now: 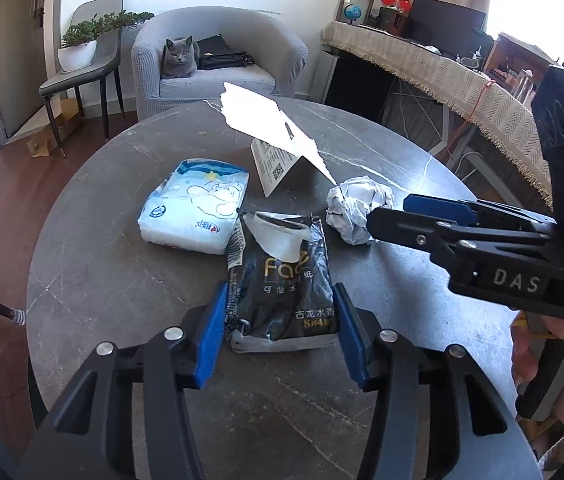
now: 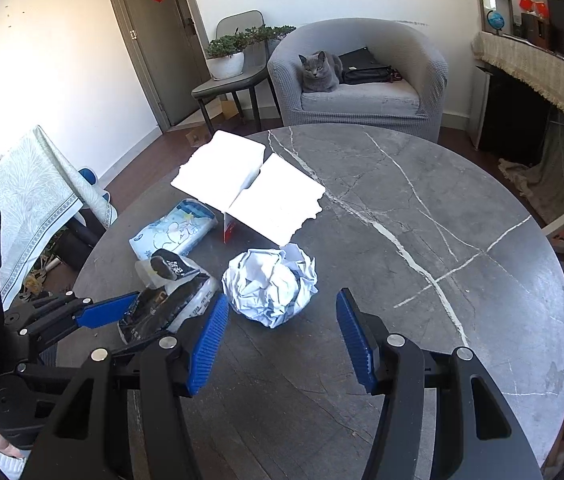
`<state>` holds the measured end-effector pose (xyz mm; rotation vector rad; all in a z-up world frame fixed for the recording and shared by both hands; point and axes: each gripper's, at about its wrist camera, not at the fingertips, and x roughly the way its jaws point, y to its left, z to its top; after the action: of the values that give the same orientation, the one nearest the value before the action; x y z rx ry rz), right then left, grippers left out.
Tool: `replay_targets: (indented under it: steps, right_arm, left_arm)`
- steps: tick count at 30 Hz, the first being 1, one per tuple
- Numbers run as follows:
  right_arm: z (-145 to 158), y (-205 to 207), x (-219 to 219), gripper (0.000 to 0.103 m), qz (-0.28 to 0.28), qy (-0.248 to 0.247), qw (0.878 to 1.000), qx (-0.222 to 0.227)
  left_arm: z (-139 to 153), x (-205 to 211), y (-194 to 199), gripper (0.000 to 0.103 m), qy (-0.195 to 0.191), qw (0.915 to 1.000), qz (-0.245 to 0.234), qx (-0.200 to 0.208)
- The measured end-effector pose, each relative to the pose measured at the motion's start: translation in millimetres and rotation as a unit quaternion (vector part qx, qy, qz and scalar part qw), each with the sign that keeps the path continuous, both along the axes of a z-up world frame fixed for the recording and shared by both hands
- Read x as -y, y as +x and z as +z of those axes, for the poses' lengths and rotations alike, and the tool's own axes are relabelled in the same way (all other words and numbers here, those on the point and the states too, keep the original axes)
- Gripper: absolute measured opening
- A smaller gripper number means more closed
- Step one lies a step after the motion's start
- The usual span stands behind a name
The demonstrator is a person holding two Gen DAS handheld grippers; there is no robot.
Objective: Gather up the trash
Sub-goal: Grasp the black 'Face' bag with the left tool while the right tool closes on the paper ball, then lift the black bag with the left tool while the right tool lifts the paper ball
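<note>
While the left gripper [image 1: 280,320] sits low over the round grey table [image 1: 122,280], its two blue pads stand on each side of the black tissue pack [image 1: 282,280]. Both pads look as if they touch the near end of the pack, so I judge it is pinched, though only lightly. The pack's long side points away from the gripper, toward the far rim, and a white tissue sticks out of its far end.

To the right, the right gripper [image 2: 282,336] is spread wide and holds nothing. The crumpled paper ball [image 2: 270,284] lies just ahead of it, in line with the gap between the pads but not yet between them. The ball is round, so it has no long side to line up with. The right hand is the nearer one for it. I think a short push forward, then a squeeze, would catch it.

The ball and the pack lie close beside each other, so the two grippers are near and could bump. A blue and white soft pack [image 1: 196,210] lies just left of the black pack, and a folded white card [image 1: 278,148] stands just behind the ball. The table's right half is bare, with lots of room. A grey cat [image 1: 179,58] sits on an armchair [image 1: 218,80] well away.
</note>
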<state>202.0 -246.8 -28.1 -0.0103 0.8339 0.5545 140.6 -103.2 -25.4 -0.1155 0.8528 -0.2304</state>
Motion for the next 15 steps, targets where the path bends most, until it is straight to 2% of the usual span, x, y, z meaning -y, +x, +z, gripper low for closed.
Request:
replay_targets:
  steps: [4,10,13,15]
  right_arm:
    - [-2.7,6.7,-12.5,0.057,-0.014,-0.012,1.000,-0.003]
    - [-5.5,13.6,-30.4,0.057,-0.032,-0.036,0.999,-0.003]
    - [-7.8,14.0,-36.6,0.043,-0.038,-0.055,0.998,0.000]
    - [-7.6,11.8,-39.4,0.043,-0.041,-0.063,0.997,0.003]
  left_arm:
    - [4.8,-9.5,-5.1,0.054,-0.020,0.9994,-0.024,0.016]
    - [12.1,-25.1,-13.9,0.054,-0.025,0.9981,-0.047,0.031]
    - [14.0,-37.0,-16.5,0.054,-0.048,0.9972,-0.050,0.027]
    - [15.3,-47.1,-18.5,0.054,-0.069,0.9959,-0.052,0.025]
